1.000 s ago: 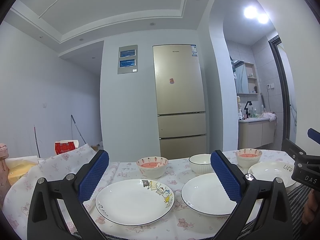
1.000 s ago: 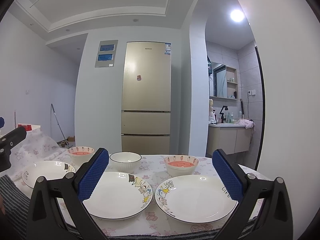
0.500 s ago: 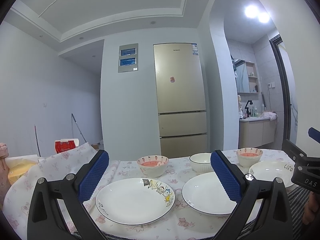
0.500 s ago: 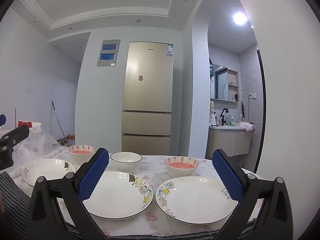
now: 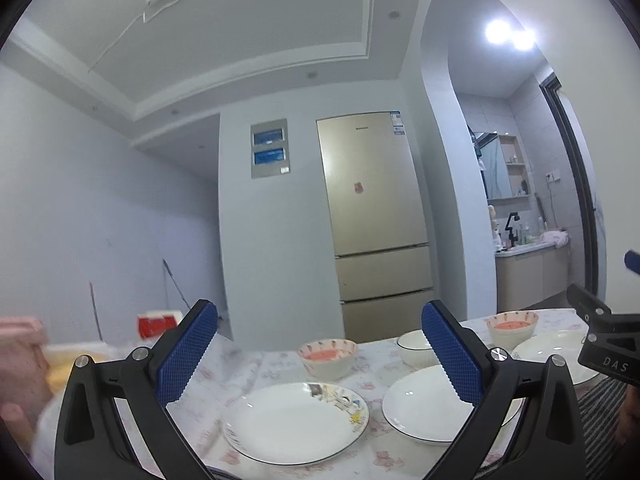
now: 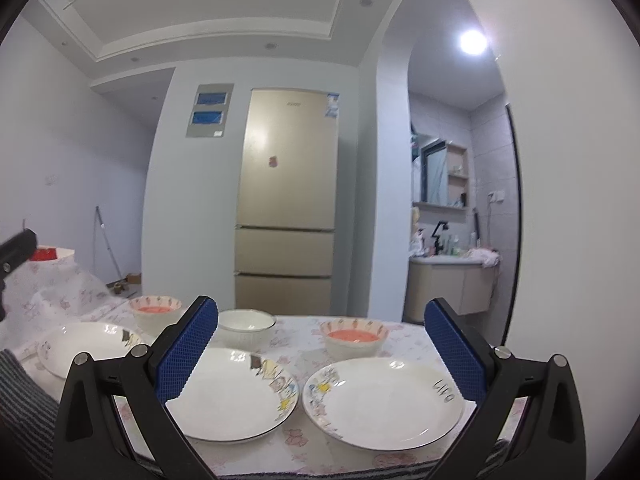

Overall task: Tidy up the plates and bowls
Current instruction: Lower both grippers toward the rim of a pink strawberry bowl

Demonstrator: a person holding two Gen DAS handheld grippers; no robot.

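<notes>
Both tools up, nothing held. My left gripper (image 5: 318,354) is spread wide above the left plate (image 5: 296,422); right gripper (image 6: 320,350) equally spread over the middle plate (image 6: 232,396) and right plate (image 6: 384,402). Far row on the floral tablecloth (image 6: 296,338): two pink bowls (image 6: 354,338) flanking a white bowl (image 6: 247,324). I judge stacking hasn't begun. To start well: drop low, slide one pad under a plate rim, pinch the edge only, lift level.

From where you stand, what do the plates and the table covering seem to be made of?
The plates look like glazed ceramic: glossy white, catching light spots, with printed cartoons and a thin dark rim. The table covering seems thin printed plastic or cloth; its rumpled left end suggests a soft sheet.
</notes>
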